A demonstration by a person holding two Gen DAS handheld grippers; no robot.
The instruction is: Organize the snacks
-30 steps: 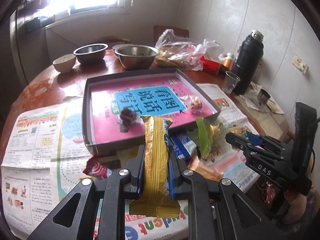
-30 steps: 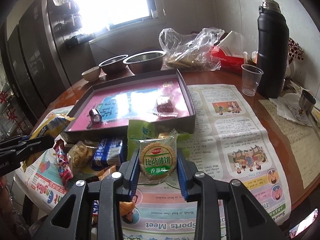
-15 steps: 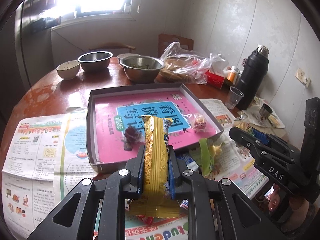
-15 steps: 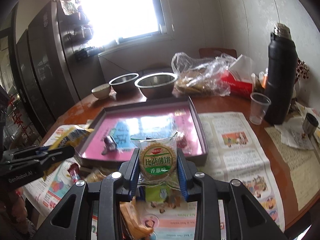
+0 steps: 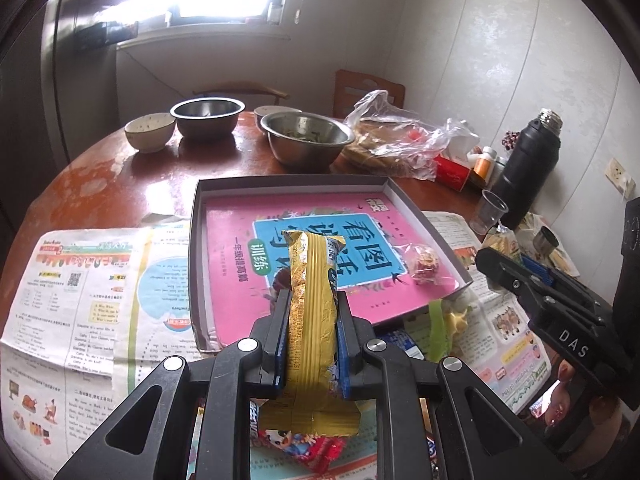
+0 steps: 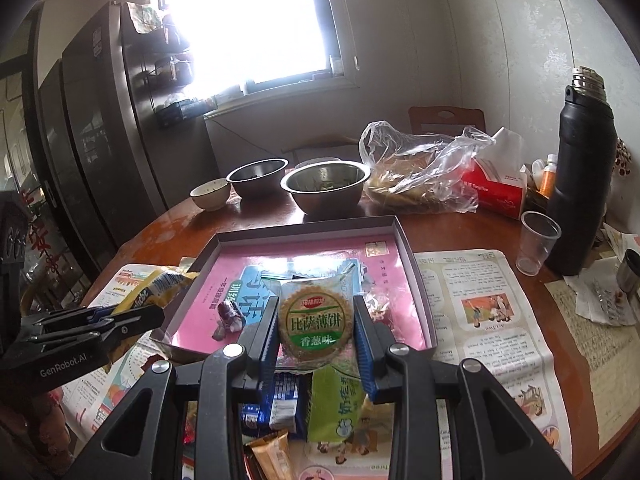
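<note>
The left gripper point(image 5: 312, 312) is closed narrowly on a long yellow snack packet point(image 5: 313, 300), its 2 blue-lined fingers point(image 5: 281, 332) pressing both flat sides; the packet stands upright at the centre of the left wrist frame, its top end in front of the shallow box point(image 5: 195, 264). The right gripper point(image 6: 316, 322) is closed to about the width of a round biscuit pack point(image 6: 315, 326) with a green label, gripped at its left and right edges, low in the centre of the right wrist frame and just in front of the box's near wall.

Inside the box lies a pink book point(image 5: 240, 300) with a blue panel, and on it 2 wrapped candies: a dark one point(image 6: 228, 314) at left and a red one point(image 5: 426, 262) at right. At the bottom of the right wrist frame a heap of loose snacks point(image 6: 336, 412) sits on newspaper point(image 6: 492, 304) spread over a round wooden table point(image 5: 120, 172).

In the upper half of both frames stand 2 steel bowls point(image 5: 306, 140), a small ceramic bowl point(image 5: 150, 132), a clear plastic bag point(image 6: 420, 168) and a red tissue box point(image 6: 494, 188). At the right are a black thermos point(image 6: 580, 176) and, just beside it, a clear plastic cup point(image 6: 538, 242). A bright window point(image 6: 248, 20) fills the upper left, beside dark cabinets point(image 6: 88, 120).
</note>
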